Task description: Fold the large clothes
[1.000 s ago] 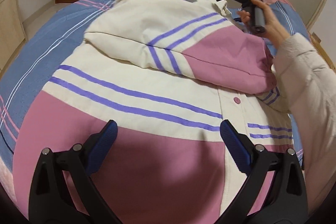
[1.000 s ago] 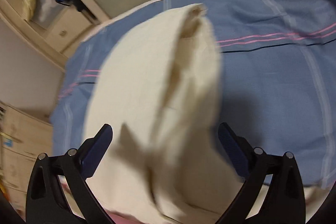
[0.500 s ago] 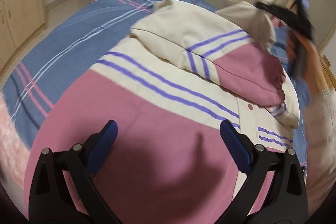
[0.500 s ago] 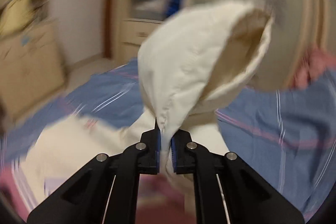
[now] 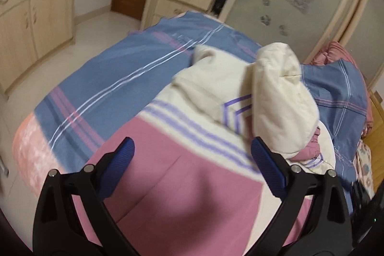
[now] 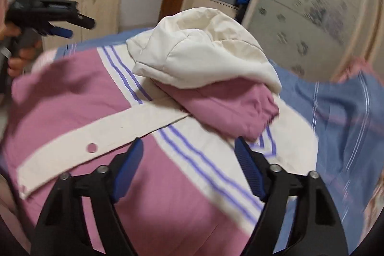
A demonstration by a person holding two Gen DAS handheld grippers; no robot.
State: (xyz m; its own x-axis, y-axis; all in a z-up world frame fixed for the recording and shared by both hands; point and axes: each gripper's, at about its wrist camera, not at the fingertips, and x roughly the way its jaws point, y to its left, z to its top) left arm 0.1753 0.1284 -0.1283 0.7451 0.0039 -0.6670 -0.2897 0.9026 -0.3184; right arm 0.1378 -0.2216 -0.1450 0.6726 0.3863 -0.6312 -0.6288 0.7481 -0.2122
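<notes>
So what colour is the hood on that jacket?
The hood is plain cream-white, folded over the pink sleeve; clearest in the right wrist view.

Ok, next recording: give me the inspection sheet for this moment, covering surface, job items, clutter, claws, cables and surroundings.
Surface: bed under a blue plaid sheet.
Job's things: pink-and-cream striped hooded jacket spread on the sheet; its cream hood lies folded over the pink sleeve.
Clutter: pink bedding bunched at the far bed edge.
Claws: left claw open, empty; right claw open, empty.
Cables: nothing seen.
Surroundings: light wooden cabinets, frosted paw-print wardrobe door.
</notes>
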